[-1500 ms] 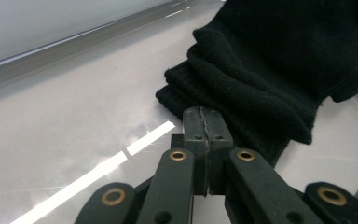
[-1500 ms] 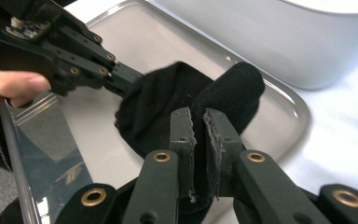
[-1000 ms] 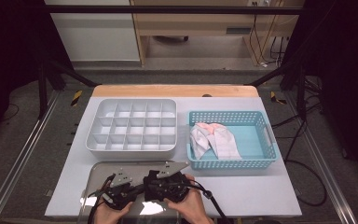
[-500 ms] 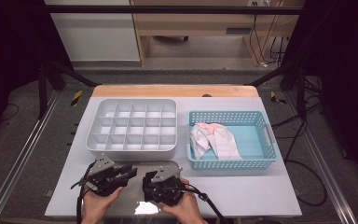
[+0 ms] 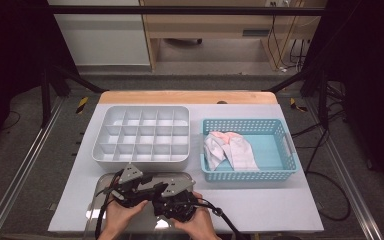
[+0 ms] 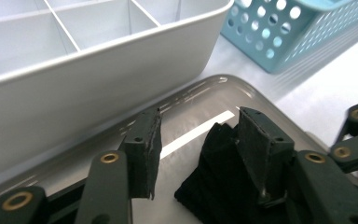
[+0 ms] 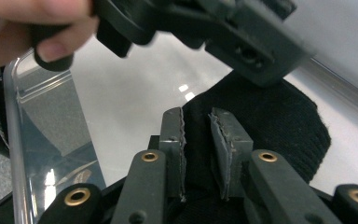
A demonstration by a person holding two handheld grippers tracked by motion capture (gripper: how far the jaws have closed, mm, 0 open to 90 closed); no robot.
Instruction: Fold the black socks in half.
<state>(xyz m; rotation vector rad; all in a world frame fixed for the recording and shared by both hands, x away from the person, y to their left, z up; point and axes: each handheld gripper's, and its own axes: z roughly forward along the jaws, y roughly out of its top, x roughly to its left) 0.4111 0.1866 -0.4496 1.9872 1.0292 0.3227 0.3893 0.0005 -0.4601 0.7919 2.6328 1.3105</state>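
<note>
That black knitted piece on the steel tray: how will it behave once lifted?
The black knitted cloth looks soft and bunched, so it will probably droop from the right gripper, whose jaws pinch a fold. It seems light. On the glossy steel tray it may slide if pushed.

No readable text, label, brand or number appears on anything.

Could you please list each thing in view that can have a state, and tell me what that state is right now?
Left gripper: open, jaws on either side of an edge of the black cloth.
Right gripper: shut on the black cloth.
Black cloth: bunched, lying on the metal tray.
Metal tray: flat on the table.
Divided organizer: compartments empty.
Blue basket: holds light cloths.
Light cloths: crumpled in the basket.
</note>
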